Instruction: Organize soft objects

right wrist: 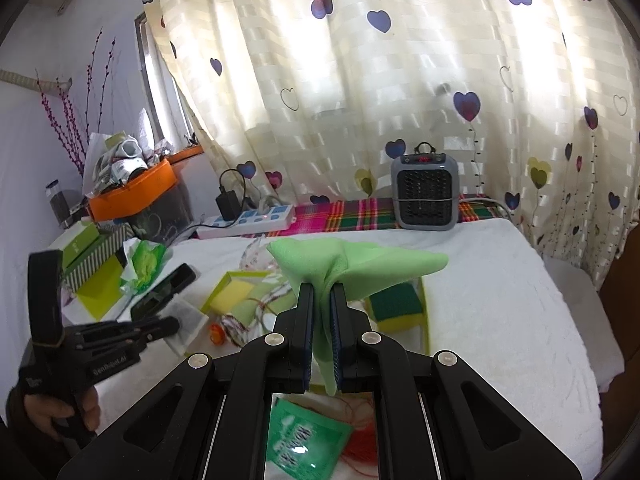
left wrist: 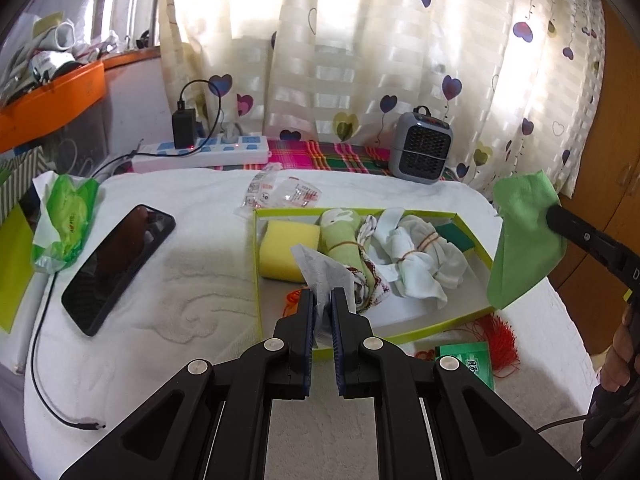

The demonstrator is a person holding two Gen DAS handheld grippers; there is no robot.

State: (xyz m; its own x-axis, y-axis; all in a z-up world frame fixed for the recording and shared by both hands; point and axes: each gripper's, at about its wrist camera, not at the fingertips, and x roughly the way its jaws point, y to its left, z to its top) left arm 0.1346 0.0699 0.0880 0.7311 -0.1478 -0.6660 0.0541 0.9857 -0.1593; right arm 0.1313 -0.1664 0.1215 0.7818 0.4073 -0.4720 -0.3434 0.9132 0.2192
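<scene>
My left gripper (left wrist: 324, 298) is shut on a grey-white cloth (left wrist: 326, 270) and holds it at the near left corner of a green-rimmed box (left wrist: 476, 242). In the box lie a yellow sponge (left wrist: 286, 254), a rolled green towel (left wrist: 340, 242), a tied white cloth bundle (left wrist: 416, 258) and a green-topped sponge (left wrist: 454, 236). My right gripper (right wrist: 322, 292) is shut on a light green cloth (right wrist: 360, 264) and holds it up above the box's right side. The green cloth also shows in the left wrist view (left wrist: 524, 240).
A phone (left wrist: 120, 266) and a green wipes pack (left wrist: 66, 222) lie left on the white towel-covered table (left wrist: 192, 336). A power strip (left wrist: 200, 154) and small grey heater (left wrist: 420, 148) stand at the back. A green sachet (left wrist: 470, 362) and red tassel (left wrist: 500, 338) lie by the box.
</scene>
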